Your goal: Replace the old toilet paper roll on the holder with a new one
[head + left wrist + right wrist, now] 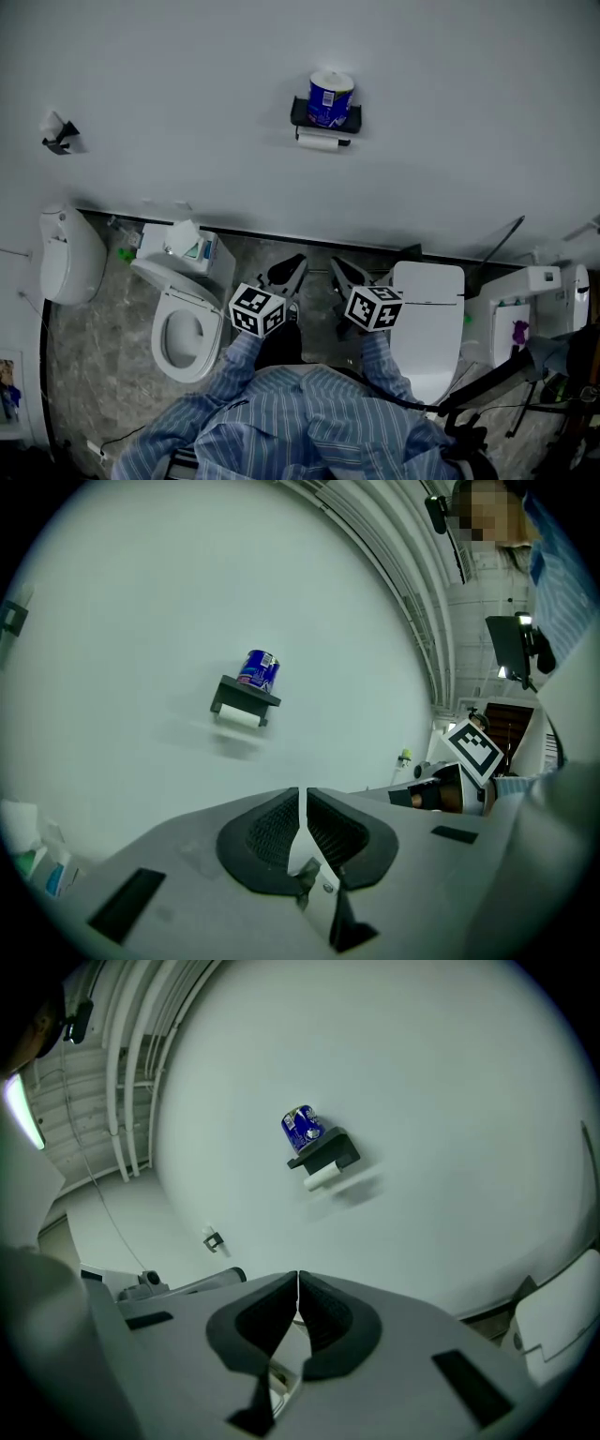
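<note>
White wall [169,103], open toilet [187,330], lidded toilet [427,319], left gripper [287,273] and right gripper [343,274] both clenched, empty, well apart from black holder [302,114] on the wall, blue-wrapped new roll [330,97] upright on top, old roll [322,142] hanging beneath.

A washroom mock-up or fixture display, not a home bathroom.

Several toilets stood side by side along one plain white wall [187,112]: an open-seat toilet [183,337], a closed-lid toilet [427,319], and further white fixtures at the left end [70,253] and right end [530,295]. The floor [94,375] was grey and stone-patterned. A black holder [325,120] on the wall carried a paper roll [321,142] beneath and a blue-wrapped roll [329,97] on top. Bare pipes [131,1063] ran overhead, as in a hall or test space.
</note>
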Tool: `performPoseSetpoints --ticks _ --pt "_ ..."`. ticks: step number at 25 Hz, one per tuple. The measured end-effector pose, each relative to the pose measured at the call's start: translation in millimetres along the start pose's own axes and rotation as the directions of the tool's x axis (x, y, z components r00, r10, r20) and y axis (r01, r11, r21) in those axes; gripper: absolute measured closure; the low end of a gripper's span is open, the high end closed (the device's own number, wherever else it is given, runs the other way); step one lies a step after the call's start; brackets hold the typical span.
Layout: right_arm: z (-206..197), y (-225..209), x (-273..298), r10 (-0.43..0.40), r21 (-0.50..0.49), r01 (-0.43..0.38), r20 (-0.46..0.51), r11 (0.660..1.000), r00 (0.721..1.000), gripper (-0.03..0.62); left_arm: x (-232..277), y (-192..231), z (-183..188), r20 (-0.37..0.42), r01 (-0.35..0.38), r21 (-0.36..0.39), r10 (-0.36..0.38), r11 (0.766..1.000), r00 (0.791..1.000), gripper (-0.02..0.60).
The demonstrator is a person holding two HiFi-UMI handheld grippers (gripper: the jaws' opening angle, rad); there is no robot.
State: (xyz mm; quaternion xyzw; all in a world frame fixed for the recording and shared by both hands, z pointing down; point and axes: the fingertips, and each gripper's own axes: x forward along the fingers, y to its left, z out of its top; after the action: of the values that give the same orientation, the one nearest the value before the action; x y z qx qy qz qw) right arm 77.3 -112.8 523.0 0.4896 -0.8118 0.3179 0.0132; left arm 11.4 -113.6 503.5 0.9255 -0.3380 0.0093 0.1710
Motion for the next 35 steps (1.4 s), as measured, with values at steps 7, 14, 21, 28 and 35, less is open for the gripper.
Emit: performPoseSetpoints --ticks 7,14,21,28,35 --pt "38.9 -9.9 79.2 -0.023 0.019 0.023 0.019 1.000 1.000 0.588 36.1 75.6 31.4 -0.014 0.024 0.004 -0.024 1.000 1.000 0.574" --pt "58.4 -27.8 113.6 -0.082 0.046 0.080 0.034 0.996 0.996 0.588 72.5 111.1 45.1 -0.030 0.097 -0.045 -0.098 0.994 0.995 0.569" --pt "75.2 -64.4 116.8 -0.157 0.081 0.154 0.040 0.985 0.987 0.588 119.7 117.6 54.8 -0.040 0.175 -0.108 -0.180 0.979 0.983 0.478" --pt "92.4 -83.5 131.8 -0.125 0.056 0.125 0.007 0.991 0.992 0.588 164.9 134.2 77.9 0.005 0.170 -0.225 -0.173 0.959 0.985 0.360" --pt "128.8 -104.8 144.7 -0.070 0.013 0.070 -0.007 0.997 0.998 0.588 194.3 155.2 102.0 0.107 0.140 -0.367 -0.108 0.920 0.988 0.325"
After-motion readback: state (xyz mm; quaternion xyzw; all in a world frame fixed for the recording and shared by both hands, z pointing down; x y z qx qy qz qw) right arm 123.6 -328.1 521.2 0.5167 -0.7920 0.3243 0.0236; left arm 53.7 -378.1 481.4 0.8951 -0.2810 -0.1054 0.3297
